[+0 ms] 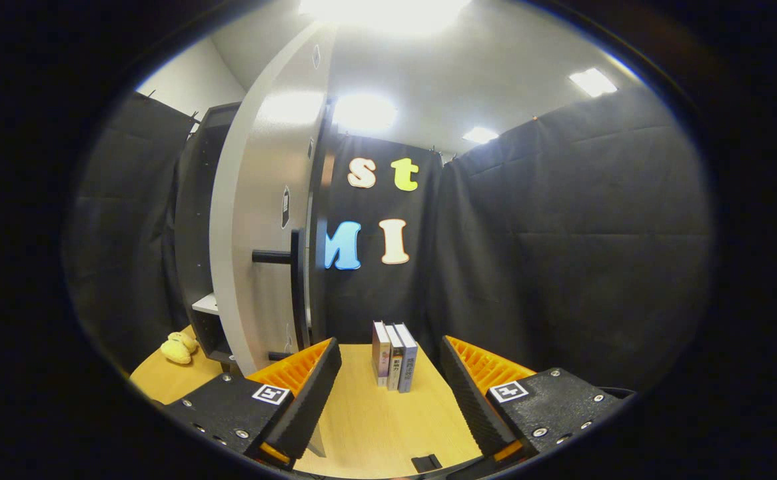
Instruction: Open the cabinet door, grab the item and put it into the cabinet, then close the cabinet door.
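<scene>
A tall cabinet (192, 220) stands left of the fingers with its light grey door (262, 220) swung open toward me. The door carries a dark vertical bar handle (294, 287), just above and ahead of the left finger (308, 393). Behind the door I see the dark inside with a white shelf (206, 305). A yellow plush toy (178, 348) lies on the wooden table (368, 427) in front of the cabinet's foot, left of the door. My gripper (388, 373) is open, nothing between its fingers.
Three books (394, 357) stand upright on the table just beyond the fingers, against the black cloth wall. A small dark object (425, 463) lies on the table close under the gripper. Black curtains close the booth on the right and left.
</scene>
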Motion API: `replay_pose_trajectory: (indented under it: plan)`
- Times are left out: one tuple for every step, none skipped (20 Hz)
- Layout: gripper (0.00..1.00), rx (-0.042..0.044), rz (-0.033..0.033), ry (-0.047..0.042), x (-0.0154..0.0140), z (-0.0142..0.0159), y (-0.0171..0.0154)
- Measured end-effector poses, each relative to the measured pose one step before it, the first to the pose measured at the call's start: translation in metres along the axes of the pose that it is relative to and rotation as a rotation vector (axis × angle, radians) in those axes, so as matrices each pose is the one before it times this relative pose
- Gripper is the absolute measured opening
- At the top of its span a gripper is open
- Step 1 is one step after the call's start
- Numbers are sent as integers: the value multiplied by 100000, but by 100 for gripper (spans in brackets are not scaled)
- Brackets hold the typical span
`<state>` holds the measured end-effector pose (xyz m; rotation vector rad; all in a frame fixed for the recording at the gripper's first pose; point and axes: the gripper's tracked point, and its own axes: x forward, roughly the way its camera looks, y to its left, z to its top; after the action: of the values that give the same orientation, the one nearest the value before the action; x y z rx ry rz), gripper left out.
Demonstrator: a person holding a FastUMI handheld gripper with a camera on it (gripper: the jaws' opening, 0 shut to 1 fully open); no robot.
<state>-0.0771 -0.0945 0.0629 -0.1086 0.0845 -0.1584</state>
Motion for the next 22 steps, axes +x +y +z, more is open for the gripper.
replay_pose_trajectory:
  plan:
    - [93,-107,1080,159,76,-130,192]
    - [92,19,-358,-1583,-212,188,-93]
    - [90,-211,-300,-569,212,40,166]
    - [90,1097,-180,-715,-99,144,116]
    - [89,597,701,-143,70,-68,226]
    - [89,860,1228,-430,-175,95,443]
    - [89,1316,1245,594,-112,-110,1116]
    - [89,1392,1565,178,-190,-197,1419]
    - [89,917,2111,82,-59,-284,1818]
    - [89,573,2557,-302,-115,-43,1881]
    - [90,335,3146,-258,-17,-70,1927]
    - [89,208,3361,-144,101,-83,2248]
    - [89,989,3774,193,180,-275,2403]
    - [90,206,4873,54,411,-176,2576]
    - [89,-639,4572,424,887,-369,2354]
    - [90,-344,3554,1241,849,-477,1930]
    - [90,608,3871,951,1099,-524,1992]
    - [90,1597,4154,910,1072,-190,1958]
    - [90,1693,3317,686,1019,-136,1900]
    - [91,838,2162,381,898,-110,1309]
    - [92,-135,1457,215,698,111,1112]
    - [92,-91,1441,-386,513,146,998]
